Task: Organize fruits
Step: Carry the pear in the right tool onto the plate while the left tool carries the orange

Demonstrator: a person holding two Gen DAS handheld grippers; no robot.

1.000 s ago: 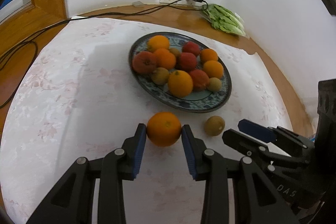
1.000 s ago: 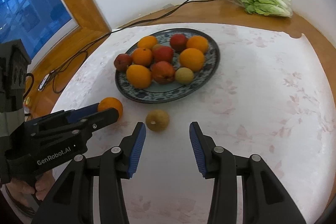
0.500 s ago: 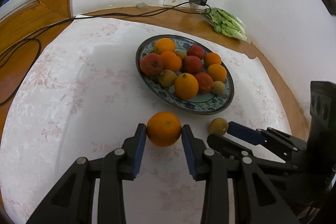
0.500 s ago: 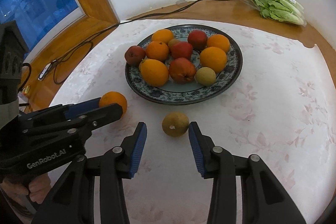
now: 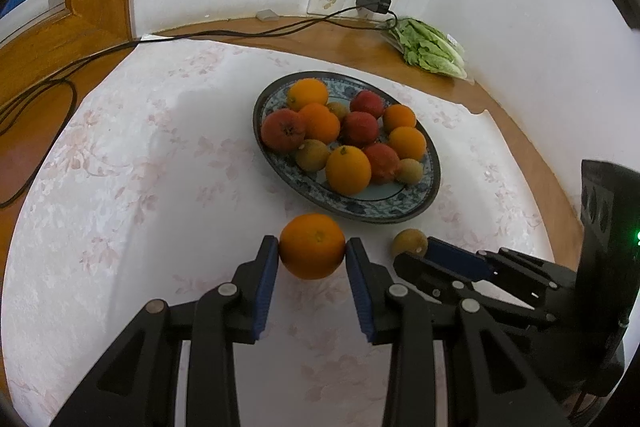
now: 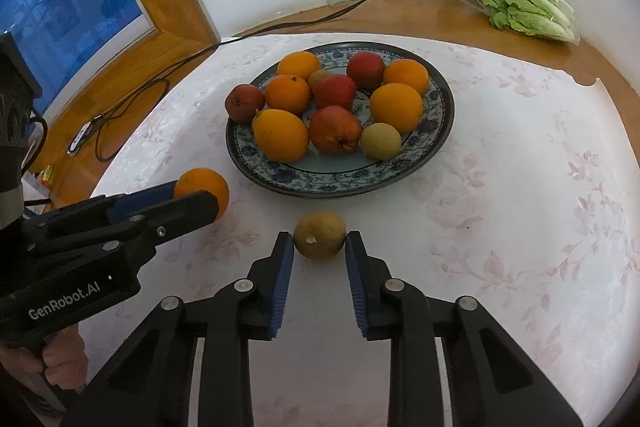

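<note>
Lying near the tabletop's (image 6: 520,187) front edge, an orange (image 5: 312,246) is clamped by the left gripper (image 5: 312,255) fingers; beside it, a brownish fruit (image 6: 320,235) is pinched by the right gripper (image 6: 320,251), just closed, before the plate (image 6: 340,183).

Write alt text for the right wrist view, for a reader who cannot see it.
The right claw has just closed on a small brownish-green fruit lying on a white floral tablecloth, just in front of a blue patterned plate piled with oranges and red fruits. At left, the left claw grips an orange; bagged lettuce lies by the wall.
</note>
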